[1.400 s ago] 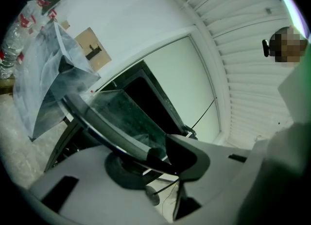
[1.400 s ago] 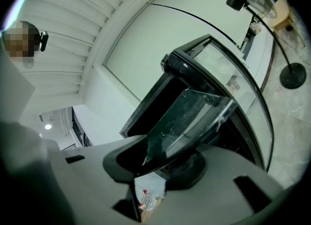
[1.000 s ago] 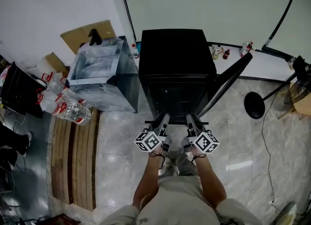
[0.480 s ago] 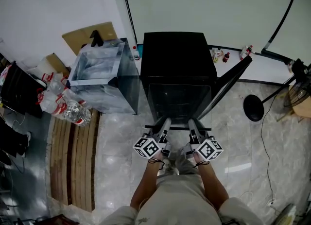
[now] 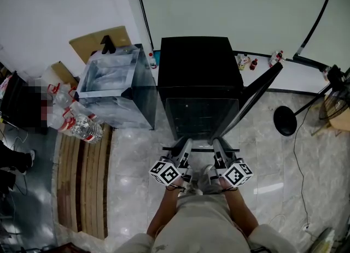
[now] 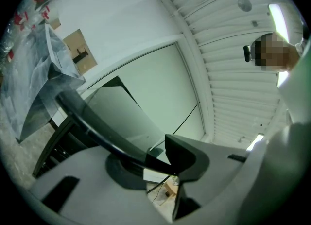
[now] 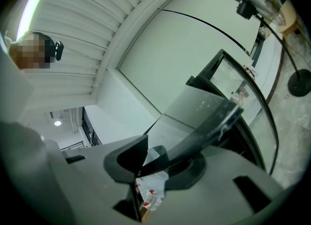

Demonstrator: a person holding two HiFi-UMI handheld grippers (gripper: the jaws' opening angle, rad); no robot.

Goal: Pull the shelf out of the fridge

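A: What changed over the last second?

B: Both hands have come back toward us and slightly up, and the shelf (image 5: 202, 118) came with them. Its front bar sits nearer to us than it did a second ago, and more glass shows in front of the fridge (image 5: 199, 60).

A: How's our grip?

B: The left gripper (image 5: 185, 143) is clamped on the front bar left of centre. The right gripper (image 5: 217, 143) is clamped on it right of centre. In each gripper view the dark rim is pinched tight between the jaws, with no gap showing.

A: Anything in the way?

B: The door (image 5: 257, 96) is swung open on the right, clear of the shelf. The floor between us and the fridge looks free.

A: So where are we on the task?

B: Mid-pull, we reckon, with the shelf mostly out. Its far edge sits at the fridge mouth, and we can't tell whether it has left the rails.

A: Next move?

B: We'd keep drawing it straight toward us with both sides even. A skewed pull could jam it against the side walls. It's glass and held only by the near edge — once it's free, the far end will want to drop.
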